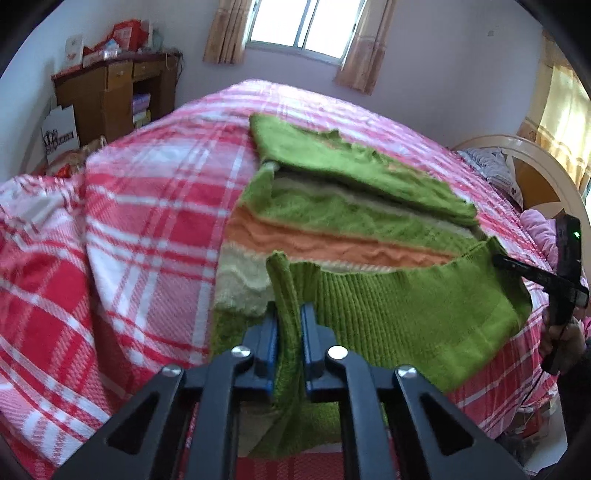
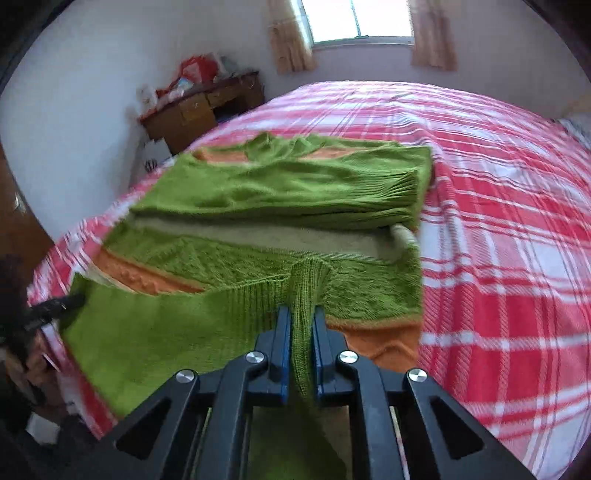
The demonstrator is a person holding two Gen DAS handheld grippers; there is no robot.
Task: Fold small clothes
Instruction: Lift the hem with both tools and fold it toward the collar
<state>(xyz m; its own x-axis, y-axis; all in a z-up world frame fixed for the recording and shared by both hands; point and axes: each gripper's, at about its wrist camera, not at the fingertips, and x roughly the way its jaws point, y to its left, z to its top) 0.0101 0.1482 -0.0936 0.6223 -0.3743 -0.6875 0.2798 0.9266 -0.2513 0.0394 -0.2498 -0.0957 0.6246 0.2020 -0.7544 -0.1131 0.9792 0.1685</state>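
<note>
One green sweater (image 1: 354, 221) with orange and cream bands, lying on the red plaid bedspread (image 1: 147, 206). Two grippers: left gripper (image 1: 289, 317) and right gripper (image 2: 302, 325), each clamped tight on the ribbed hem (image 2: 221, 306) (raised off the bed). One wooden desk (image 1: 110, 92); two curtains by the window.

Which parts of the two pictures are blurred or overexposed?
Left wrist view: the window is blown out white, and the green sweater is motion-smeared. Right wrist view: its window glares too, and the sweater's near edge blurs; both views bend the bed strongly.
</note>
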